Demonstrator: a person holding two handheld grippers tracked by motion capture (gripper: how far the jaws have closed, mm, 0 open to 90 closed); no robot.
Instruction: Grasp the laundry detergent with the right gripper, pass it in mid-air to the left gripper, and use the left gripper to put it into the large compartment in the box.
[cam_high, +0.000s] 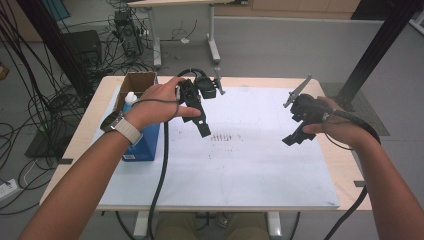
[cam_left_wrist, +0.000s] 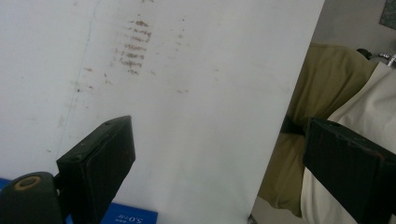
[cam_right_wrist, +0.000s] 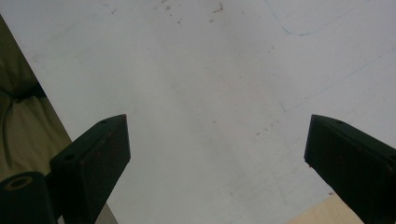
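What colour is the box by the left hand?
Blue box, with a brown cardboard top; clearest in the high view.

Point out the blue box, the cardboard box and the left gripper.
blue box (cam_high: 145, 142): high view, its front face below the wrist.
cardboard box (cam_high: 141, 80): high view, its open top's far wall.
left gripper (cam_left_wrist: 215, 158): left gripper view, midway between its fingers.

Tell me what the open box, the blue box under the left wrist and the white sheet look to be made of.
Open box: plain brown cardboard, matte, with raw flaps. Blue box: probably printed carton, smooth with a slight sheen and a white label. White sheet: likely paper or thin plastic, flat and matte, smudged with brownish marks; the look leaves it open.
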